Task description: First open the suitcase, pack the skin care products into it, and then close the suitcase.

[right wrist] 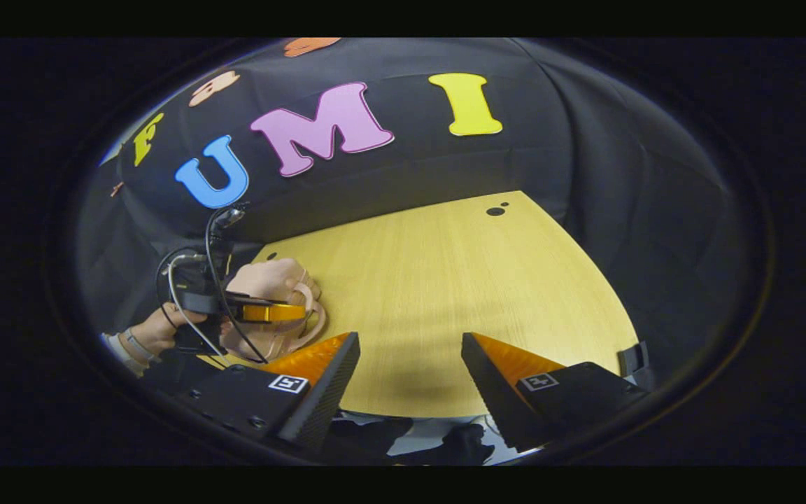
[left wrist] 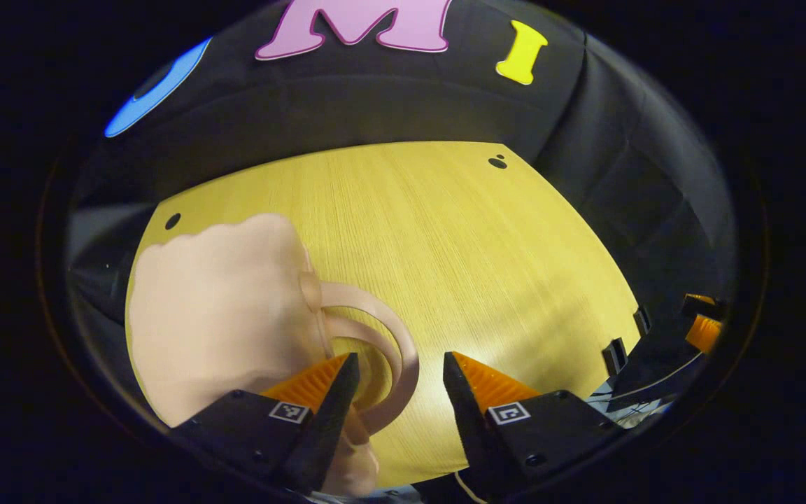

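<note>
Wide yellow wooden bench (left wrist: 459, 252), bare over most of its top, with black cloth walls behind. Toward its left side, a small pale-pink suitcase (left wrist: 214, 315), shell bumpy and rounded, lid down from what can be seen, curved carry handle (left wrist: 382, 329) arching off the side nearest the camera. No skin care products anywhere in sight on the bench, so packing apparently not yet started; opening judged to be the step in hand.

In the right gripper view, same suitcase (right wrist: 270, 280) seen farther off, with the left gripper (right wrist: 270, 313) held by a hand (right wrist: 154, 329) and brought in low against the case's near side, cables looping up from it. Probably placed there to catch the handle or the lid's edge for lifting.

In the left gripper view, left gripper (left wrist: 399, 378) with fingers apart, clamped on nothing; left finger (left wrist: 336, 392) lying across the handle's loop, right finger out over bare bench. Whether the handle actually touches a finger, hard to tell.

Right gripper (right wrist: 410, 364) hovering over empty bench well right of the suitcase, fingers likewise spread wide, gripping nothing — seemingly waiting to steady the case or fetch products.
</note>
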